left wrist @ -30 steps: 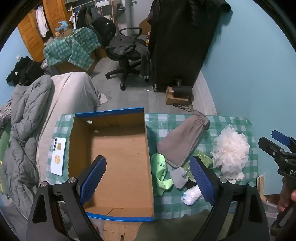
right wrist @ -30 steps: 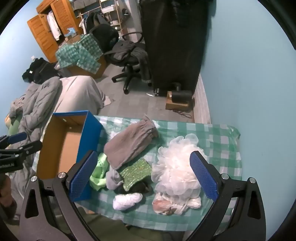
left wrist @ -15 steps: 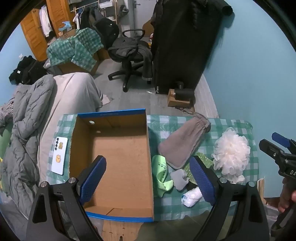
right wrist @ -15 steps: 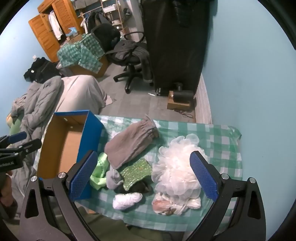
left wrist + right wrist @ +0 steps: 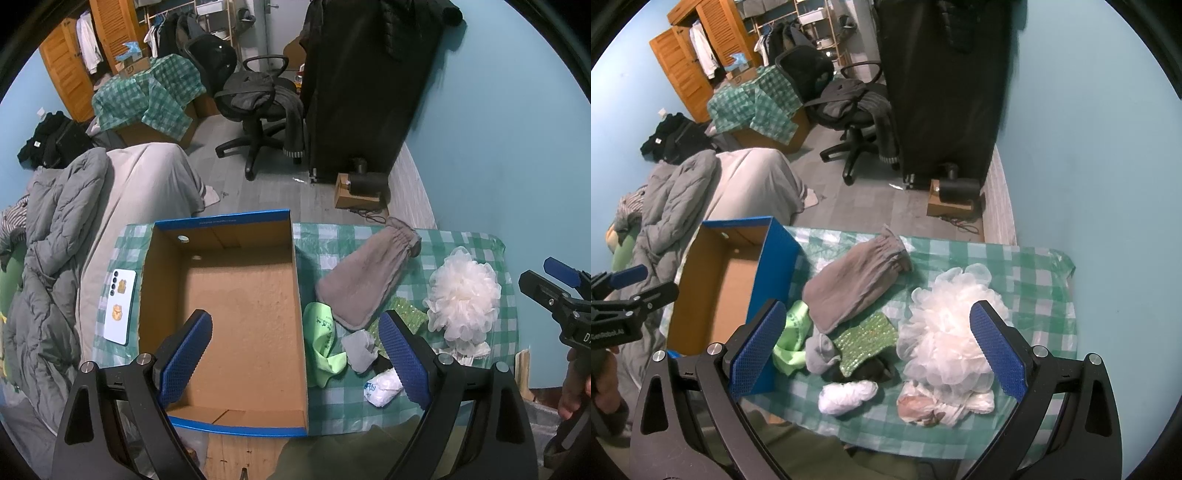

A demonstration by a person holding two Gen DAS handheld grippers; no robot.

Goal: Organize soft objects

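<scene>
An empty blue cardboard box [image 5: 162,280] [image 5: 777,254] stands on the green checked table. Right of it lie a grey mitt [image 5: 364,280] [image 5: 853,284], a white bath pouf [image 5: 463,295] [image 5: 945,328], a light green cloth [image 5: 323,339] [image 5: 792,336], a small grey cloth [image 5: 358,349] [image 5: 820,350], a green sequined piece [image 5: 868,339], a dark item [image 5: 868,369], a white wad [image 5: 382,384] [image 5: 846,395] and a crumpled bag [image 5: 931,406]. My left gripper [image 5: 295,358] is open above the box. My right gripper [image 5: 877,350] is open above the pile.
A white phone [image 5: 120,304] lies on the table left of the box. A bed with a grey quilt [image 5: 48,280] is on the left. An office chair [image 5: 258,107], a black hanging coat [image 5: 365,81] and a blue wall [image 5: 498,147] stand beyond the table.
Both grippers have drifted slightly, so the table sits a little lower in view. The objects have not moved and both grippers stay open.
</scene>
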